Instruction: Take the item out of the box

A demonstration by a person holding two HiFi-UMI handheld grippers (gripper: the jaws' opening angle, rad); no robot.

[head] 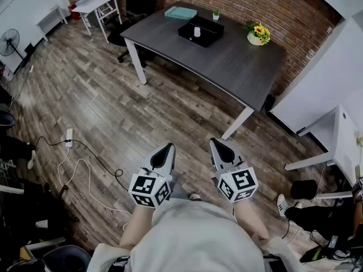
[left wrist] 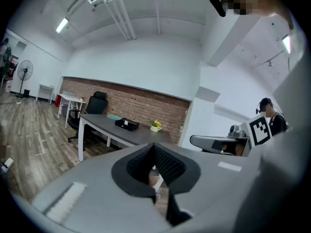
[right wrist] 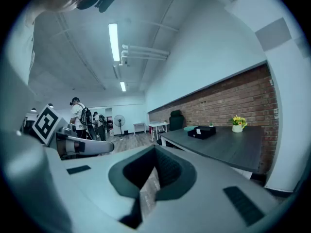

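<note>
Wood-plank flooring (head: 113, 112) fills most of the head view, bounded along the top edge by a brick wall (head: 266, 4). A dark desk (head: 232, 67) stands at upper centre, running towards the upper right.

Task object: I locate the black box (head: 201, 31) on the desk top, near its upper edge. A small white item (head: 197, 32) shows inside the box; I cannot tell what it is at this size. A flat teal object (head: 181, 13) lies just left of the box. A pot of yellow flowers (head: 258, 34) sits to the right of the box, apart from it.

Grippers: I read the left gripper (head: 168, 148) and the right gripper (head: 215, 143) side by side at lower centre of the head view, over bare floor, well apart from the desk and the box. Each gripper's own view shows its ribbed pads pressed together at the tips with nothing between them, so both are clenched and empty. Both point roughly level, with the desk and the box in the distance ahead.

A white cable (head: 85, 169) trails across the floor at lower left.
</note>
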